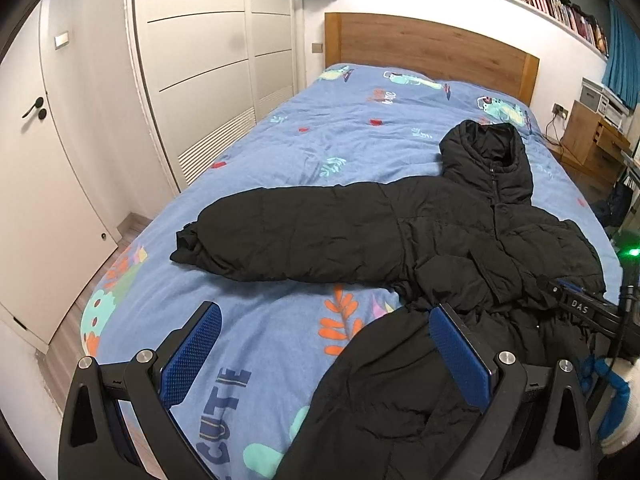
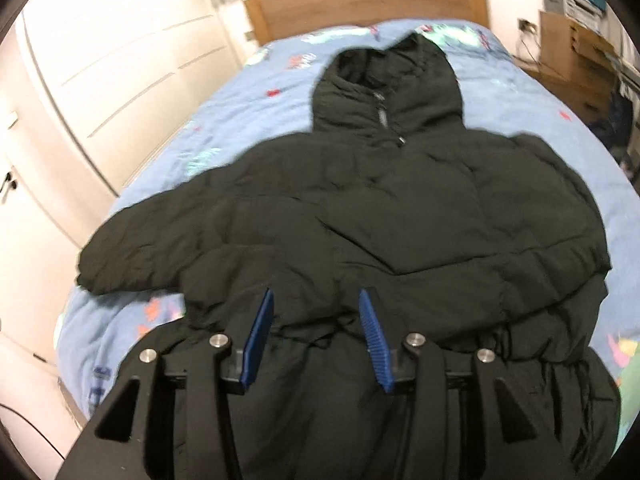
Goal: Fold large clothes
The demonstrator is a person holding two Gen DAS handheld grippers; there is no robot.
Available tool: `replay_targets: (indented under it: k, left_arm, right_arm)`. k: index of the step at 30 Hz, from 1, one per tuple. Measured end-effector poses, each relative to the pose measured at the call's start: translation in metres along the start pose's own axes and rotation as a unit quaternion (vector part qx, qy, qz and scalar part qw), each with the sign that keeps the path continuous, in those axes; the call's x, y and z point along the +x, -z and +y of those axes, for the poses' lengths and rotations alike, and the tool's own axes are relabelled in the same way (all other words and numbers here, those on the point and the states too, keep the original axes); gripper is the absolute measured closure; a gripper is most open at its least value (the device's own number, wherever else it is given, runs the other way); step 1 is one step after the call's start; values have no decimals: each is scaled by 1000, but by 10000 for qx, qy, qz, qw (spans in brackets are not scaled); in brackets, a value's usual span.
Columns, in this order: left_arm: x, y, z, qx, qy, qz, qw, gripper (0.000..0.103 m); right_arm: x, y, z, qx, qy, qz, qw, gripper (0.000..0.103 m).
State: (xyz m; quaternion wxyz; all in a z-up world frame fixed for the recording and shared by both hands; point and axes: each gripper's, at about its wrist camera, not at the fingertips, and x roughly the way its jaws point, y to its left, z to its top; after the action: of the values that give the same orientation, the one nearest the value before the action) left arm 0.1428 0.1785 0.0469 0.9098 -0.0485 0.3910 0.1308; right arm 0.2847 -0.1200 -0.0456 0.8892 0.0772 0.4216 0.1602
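A black hooded puffer jacket point(image 1: 400, 236) lies front up on the blue patterned bed cover point(image 1: 280, 152), hood point(image 2: 384, 92) toward the headboard. One sleeve point(image 1: 280, 240) stretches out to the left; the other side looks folded in over the body. My left gripper point(image 1: 326, 316) is open wide above the bed's near end, its right pad point(image 1: 460, 356) over the jacket's hem and nothing gripped. My right gripper point(image 2: 316, 296) hovers over the jacket's lower middle, blue pads apart with fabric under the gap but not pinched. Its black body point(image 1: 580, 308) shows at the right edge of the left wrist view.
A wooden headboard point(image 1: 432, 48) ends the bed at the far side. White wardrobe doors point(image 1: 208, 60) and a door point(image 1: 40, 160) line the left, past a strip of floor. A wooden desk point(image 1: 592, 140) stands on the right. A gloved hand point(image 1: 616, 400) shows at the bottom right.
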Motion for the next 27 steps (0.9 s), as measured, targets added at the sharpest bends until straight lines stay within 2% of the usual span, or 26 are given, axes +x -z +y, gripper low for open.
replay_targets:
  k: [5,8,13,19,23,27]
  left_arm:
    - [-11,4,-21,134,-57,4,9999,1]
    - [-15,7,-43,286,-36,0,9996,1]
    - [-2,8,-87,432,111,127,9989,1]
    - [35,-1,-153,598,361,248,9972,1]
    - [69,-13,-205,690,573,202,9958,1]
    - [103,-26,-249,765,773,193,9939,1]
  right_arm:
    - [-40,-1,8,-350,10,-296,9989,60]
    - [-60,0,-9,-397,155,-434,9981,60]
    - [-85,2,-70,-208,648,-614,9958,60]
    - [-95,-10,-153,180,1114,-746,9908,60]
    - [-87,-23,-190,373,1171,-798,9892,60]
    - [-63,-35,-206,379,1107,-769,9902,60]
